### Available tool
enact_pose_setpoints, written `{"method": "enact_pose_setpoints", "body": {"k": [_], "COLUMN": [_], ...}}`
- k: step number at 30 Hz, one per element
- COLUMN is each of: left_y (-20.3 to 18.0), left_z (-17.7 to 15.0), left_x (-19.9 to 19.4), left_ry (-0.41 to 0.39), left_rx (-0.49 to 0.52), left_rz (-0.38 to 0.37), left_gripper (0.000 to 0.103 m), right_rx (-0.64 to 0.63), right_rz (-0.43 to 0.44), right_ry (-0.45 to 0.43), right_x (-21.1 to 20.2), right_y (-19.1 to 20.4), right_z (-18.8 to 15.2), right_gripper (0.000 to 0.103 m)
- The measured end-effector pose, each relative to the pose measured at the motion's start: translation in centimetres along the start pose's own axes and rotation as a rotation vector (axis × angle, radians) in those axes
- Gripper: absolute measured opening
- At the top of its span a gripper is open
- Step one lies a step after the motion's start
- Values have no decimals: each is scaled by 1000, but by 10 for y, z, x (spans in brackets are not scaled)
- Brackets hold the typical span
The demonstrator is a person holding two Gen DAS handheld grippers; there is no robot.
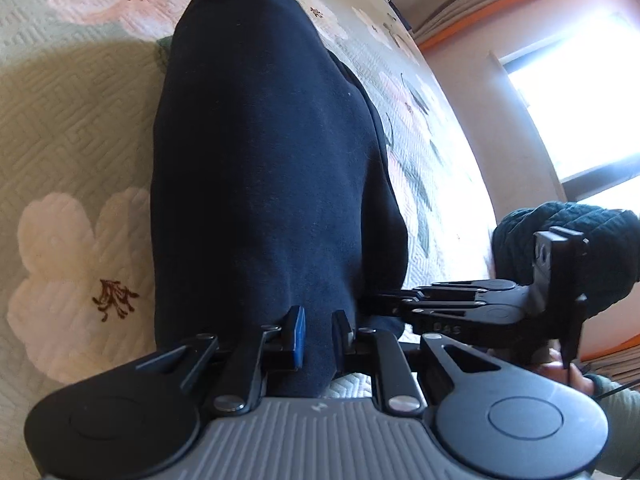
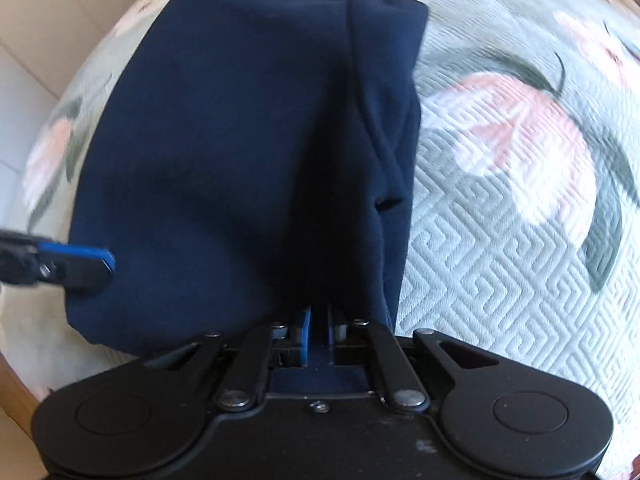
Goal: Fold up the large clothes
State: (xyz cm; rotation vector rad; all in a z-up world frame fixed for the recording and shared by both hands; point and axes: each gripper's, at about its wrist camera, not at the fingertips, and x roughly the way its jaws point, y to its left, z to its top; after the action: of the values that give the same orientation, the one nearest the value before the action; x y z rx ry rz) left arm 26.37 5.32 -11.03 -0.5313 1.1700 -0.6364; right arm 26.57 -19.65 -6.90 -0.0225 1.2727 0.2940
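Both claws clenched on navy garment [image 1: 256, 168], near edge, side by side. Left claw [image 1: 318, 334] pinching fabric at 6 o'clock of its view; right claw [image 2: 318, 332] same in its own, cloth bunched between blue pads [image 2: 306, 332]. Garment draped over floral quilted bedspread [image 1: 68, 112], running toward 12 o'clock. Likely twin grip to keep edge taut and level for next fold. Seam at 1 o'clock, slightly rumpled.

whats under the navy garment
The floral quilted bedspread shows around the navy garment, so it likely runs beneath. Both claws, left and right, pinch its near edge; anything else underneath is covered.
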Motion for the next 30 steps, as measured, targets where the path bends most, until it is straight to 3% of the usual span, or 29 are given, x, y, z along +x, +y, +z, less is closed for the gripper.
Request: {"method": "enact_pose_setpoints", "body": {"k": [4, 8, 11, 17, 22, 25, 27, 30], "left_y": [-21, -53, -78, -124, -151, -165, -173, -175], "left_z": [3, 7, 14, 25, 35, 40, 46, 52], "left_x": [-15, -34, -57, -100, -140, -163, -172, -172], "left_ry": [-8, -50, -106, -200, -262, -302, -312, -311], "left_rx": [28, 95, 109, 200, 209, 191, 166, 111], "left_rz": [62, 134, 159, 262, 314, 335, 403, 494], "left_gripper": [19, 21, 21, 23, 25, 37, 52, 55], "right_rx": [17, -26, -51, 19, 12, 8, 0, 3], "right_rz": [15, -7, -17, -6, -43, -68, -88, -105], "right_ry": [-14, -83, -146, -189, -219, -238, -244, -241], "right_x": [-20, -57, -82, -128, -162, -180, -189, -193], "right_y": [-2, 6, 14, 29, 49, 59, 66, 71], "right_z": [-1, 3, 17, 42, 51, 61, 64, 72], "right_gripper": [11, 32, 32, 32, 43, 56, 62, 77]}}
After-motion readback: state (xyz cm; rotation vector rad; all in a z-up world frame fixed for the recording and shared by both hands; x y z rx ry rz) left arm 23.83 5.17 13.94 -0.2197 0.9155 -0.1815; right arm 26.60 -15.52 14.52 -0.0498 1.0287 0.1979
